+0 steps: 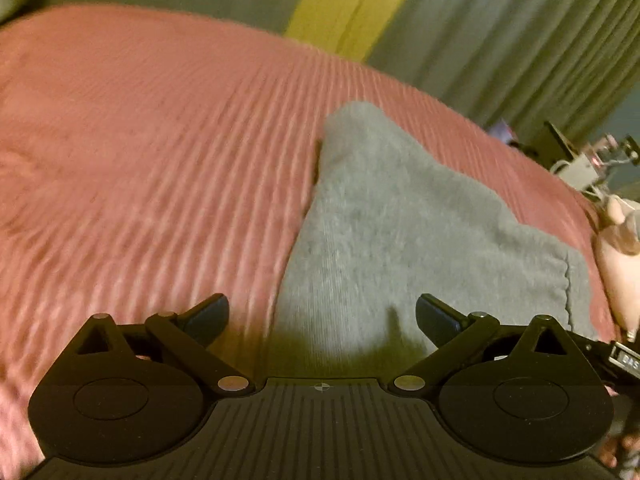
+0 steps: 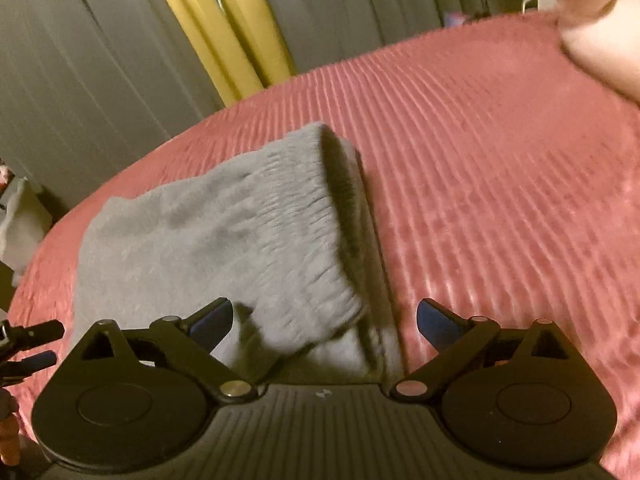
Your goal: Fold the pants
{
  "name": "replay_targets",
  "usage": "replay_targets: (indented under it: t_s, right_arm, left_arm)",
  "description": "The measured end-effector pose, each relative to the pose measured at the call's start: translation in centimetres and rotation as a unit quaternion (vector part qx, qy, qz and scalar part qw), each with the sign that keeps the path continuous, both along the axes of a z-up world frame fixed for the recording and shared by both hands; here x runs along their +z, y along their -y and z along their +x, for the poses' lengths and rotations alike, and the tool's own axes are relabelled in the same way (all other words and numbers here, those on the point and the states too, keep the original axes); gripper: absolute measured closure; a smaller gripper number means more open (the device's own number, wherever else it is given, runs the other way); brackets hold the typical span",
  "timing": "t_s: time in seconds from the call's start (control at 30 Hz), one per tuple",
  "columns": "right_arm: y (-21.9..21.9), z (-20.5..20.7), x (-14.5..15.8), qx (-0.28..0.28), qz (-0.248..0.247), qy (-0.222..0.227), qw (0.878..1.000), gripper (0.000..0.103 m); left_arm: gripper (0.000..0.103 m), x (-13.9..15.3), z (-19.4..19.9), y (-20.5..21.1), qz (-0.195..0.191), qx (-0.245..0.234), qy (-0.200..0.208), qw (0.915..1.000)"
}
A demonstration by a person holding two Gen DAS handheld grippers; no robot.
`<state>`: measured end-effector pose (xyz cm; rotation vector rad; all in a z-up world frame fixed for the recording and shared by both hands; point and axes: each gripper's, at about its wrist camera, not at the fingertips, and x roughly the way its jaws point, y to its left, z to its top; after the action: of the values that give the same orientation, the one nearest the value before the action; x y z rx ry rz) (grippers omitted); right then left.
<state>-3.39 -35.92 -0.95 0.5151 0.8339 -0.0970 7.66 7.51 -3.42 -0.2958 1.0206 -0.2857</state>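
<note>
Grey pants (image 1: 384, 232) lie folded in a stack on the pink ribbed bedspread (image 1: 140, 140). In the right wrist view the pants (image 2: 224, 240) show their gathered waistband on top, with a lower layer under it. My left gripper (image 1: 322, 316) is open and empty, just short of the near edge of the pants. My right gripper (image 2: 324, 320) is open and empty, above the near end of the waistband. The other gripper's tip shows at the left edge of the right wrist view (image 2: 28, 340).
The bedspread (image 2: 500, 200) stretches wide to both sides of the pants. Grey curtains (image 2: 80, 60) and a yellow curtain (image 2: 224, 28) hang behind the bed. Cluttered items (image 1: 592, 160) stand past the bed's right edge. A pale pillow-like shape (image 2: 600, 28) lies at the far right.
</note>
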Motion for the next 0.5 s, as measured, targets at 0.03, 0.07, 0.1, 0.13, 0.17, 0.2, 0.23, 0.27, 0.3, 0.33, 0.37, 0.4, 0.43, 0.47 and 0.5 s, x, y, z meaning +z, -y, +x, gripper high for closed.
replay_targets:
  t_s: [0.03,0.07,0.1,0.13,0.17,0.2,0.23,0.27,0.3,0.33,0.37,0.4,0.43,0.47,0.5]
  right_arm:
    - [0.6,0.5,-0.5,0.006,0.017,-0.005,1.0,0.004]
    - [1.2,0.9,-1.0,0.01,0.041,-0.007,0.999,0.004]
    - [1.9,1.3,-1.6,0.017,0.072,-0.008,0.997,0.004]
    - [2.5,1.6,-2.3,0.023,0.101,-0.009,0.995,0.004]
    - [3.0,1.8,-2.7,0.023,0.12,-0.008,0.992,0.004]
    - [3.3,1.9,-3.1,0.027,0.133,-0.004,0.991,0.004]
    - [3.5,2.0,-3.2,0.034,0.141,0.004,0.989,0.004]
    - [3.7,2.1,-3.4,0.042,0.15,0.014,0.988,0.004]
    - [3.9,2.1,-3.6,0.041,0.16,0.017,0.986,0.004]
    - [4.0,2.1,-3.7,0.035,0.171,0.021,0.984,0.004]
    - [4.1,2.2,-3.9,0.031,0.182,0.029,0.982,0.004]
    - [4.1,2.4,-4.0,0.033,0.187,0.034,0.981,0.004]
    - [3.9,2.6,-4.1,0.04,0.189,0.04,0.98,0.004]
    - [3.8,2.9,-4.2,0.046,0.192,0.041,0.979,0.006]
    - [3.5,3.2,-4.3,0.046,0.186,0.039,0.981,0.01]
  left_arm:
    - [0.001,-0.6,0.8,-0.1,-0.01,-0.008,-0.008,0.9999]
    - [0.001,-1.1,1.5,-0.3,-0.021,-0.014,-0.019,0.9995]
    - [0.001,-1.6,2.3,-0.3,-0.036,-0.025,-0.033,0.9985]
    - [0.001,-2.2,2.9,-0.3,-0.05,-0.034,-0.046,0.9971]
    - [0.001,-2.7,3.5,-0.3,-0.063,-0.042,-0.057,0.9955]
    - [0.001,-3.0,3.8,-0.2,-0.07,-0.051,-0.06,0.9944]
    - [0.001,-3.2,4.1,0.1,-0.075,-0.066,-0.058,0.9933]
    - [0.001,-3.4,4.2,0.6,-0.075,-0.08,-0.056,0.9924]
    - [0.001,-3.5,4.3,1.0,-0.074,-0.092,-0.052,0.9917]
    - [0.001,-3.6,4.4,1.3,-0.075,-0.107,-0.046,0.9904]
    - [0.001,-3.8,4.6,1.7,-0.074,-0.118,-0.045,0.9892]
    - [0.001,-3.9,4.6,2.0,-0.066,-0.125,-0.043,0.989]
    - [0.001,-4.0,4.6,2.4,-0.058,-0.131,-0.039,0.9889]
    - [0.001,-3.8,4.7,2.8,-0.054,-0.135,-0.033,0.9888]
    - [0.001,-3.6,4.9,2.7,-0.057,-0.133,-0.025,0.9892]
